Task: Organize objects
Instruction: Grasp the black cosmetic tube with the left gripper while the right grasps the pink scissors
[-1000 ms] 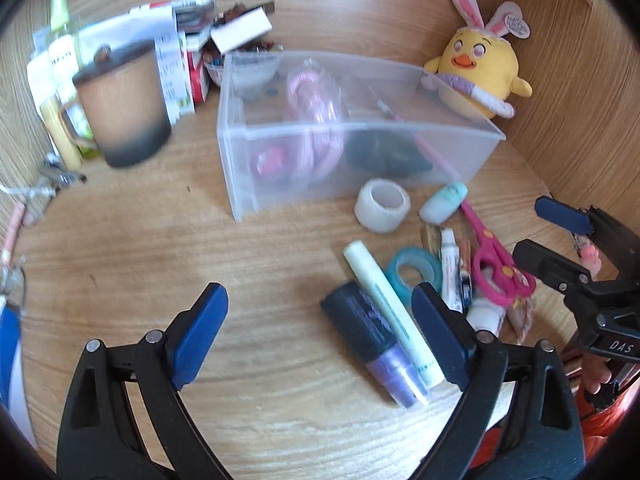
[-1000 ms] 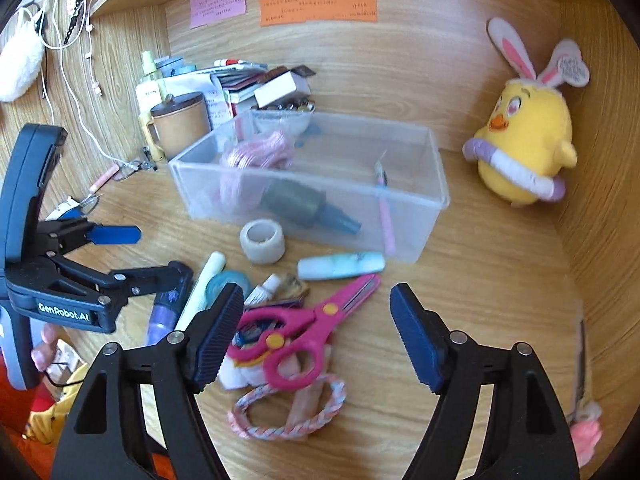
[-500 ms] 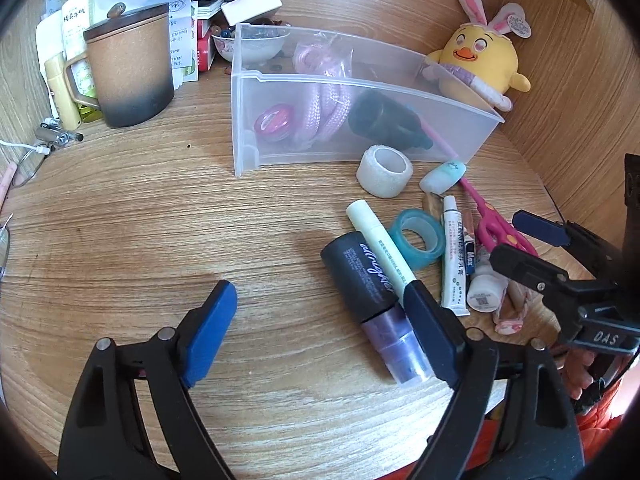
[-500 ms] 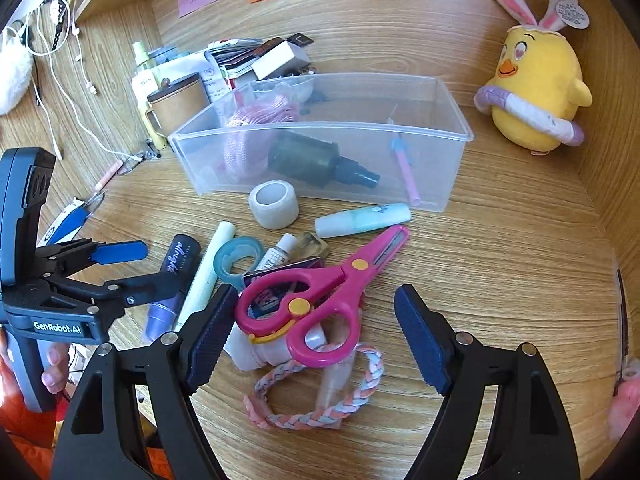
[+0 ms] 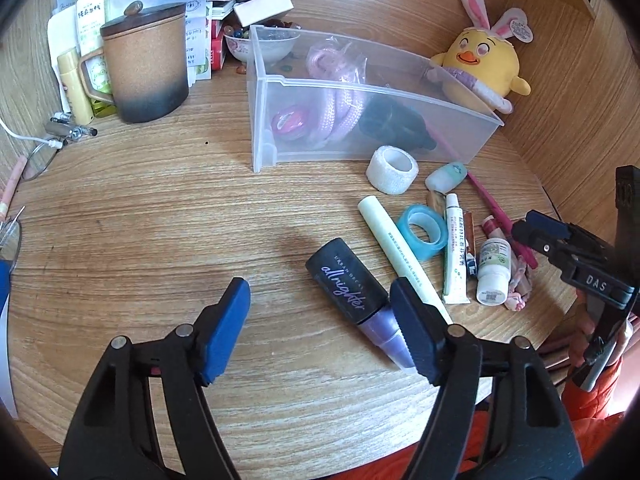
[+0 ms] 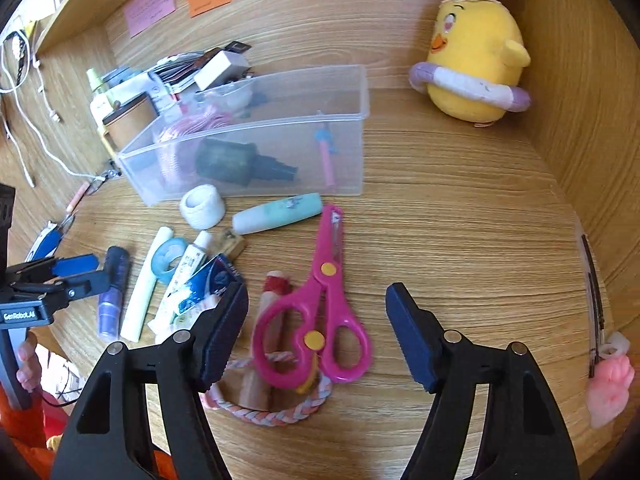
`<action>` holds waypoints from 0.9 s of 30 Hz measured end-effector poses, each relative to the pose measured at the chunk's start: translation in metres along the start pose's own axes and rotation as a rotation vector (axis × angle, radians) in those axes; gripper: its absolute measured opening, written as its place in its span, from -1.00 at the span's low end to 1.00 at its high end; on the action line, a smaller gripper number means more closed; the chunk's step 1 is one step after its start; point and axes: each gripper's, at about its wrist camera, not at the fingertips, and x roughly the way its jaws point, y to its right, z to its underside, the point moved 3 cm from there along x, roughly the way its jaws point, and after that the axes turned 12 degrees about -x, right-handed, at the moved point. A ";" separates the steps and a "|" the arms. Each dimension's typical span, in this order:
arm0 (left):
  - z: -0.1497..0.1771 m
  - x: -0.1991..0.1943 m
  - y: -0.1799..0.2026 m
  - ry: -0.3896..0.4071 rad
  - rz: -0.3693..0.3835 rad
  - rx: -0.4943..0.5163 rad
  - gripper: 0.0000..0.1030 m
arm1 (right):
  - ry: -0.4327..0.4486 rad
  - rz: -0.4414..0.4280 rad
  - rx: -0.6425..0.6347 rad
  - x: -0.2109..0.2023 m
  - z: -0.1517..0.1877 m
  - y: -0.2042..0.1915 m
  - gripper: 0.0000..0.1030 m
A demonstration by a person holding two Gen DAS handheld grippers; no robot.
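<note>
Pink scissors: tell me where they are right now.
In the right wrist view the pink scissors lie on the desk between the right gripper's open jaws, handles over a braided cord, blades pointing toward the clear bin.

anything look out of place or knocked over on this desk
Nothing is spilled or broken. The oddity is the loose heap in front of the clear bin: pink scissors lie on top of a braided band, and the purple spray bottle lies on its side.

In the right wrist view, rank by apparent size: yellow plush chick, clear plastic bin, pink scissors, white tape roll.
1. clear plastic bin
2. yellow plush chick
3. pink scissors, though nearness to the camera enlarges them
4. white tape roll
</note>
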 end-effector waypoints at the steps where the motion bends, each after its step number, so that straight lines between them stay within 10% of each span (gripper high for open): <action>1: 0.000 0.000 0.000 -0.008 0.007 -0.007 0.41 | 0.000 0.001 0.006 0.000 -0.001 0.003 0.32; 27: -0.003 0.016 0.017 0.045 -0.019 0.031 -0.09 | -0.054 0.109 -0.125 0.029 -0.007 0.004 -0.61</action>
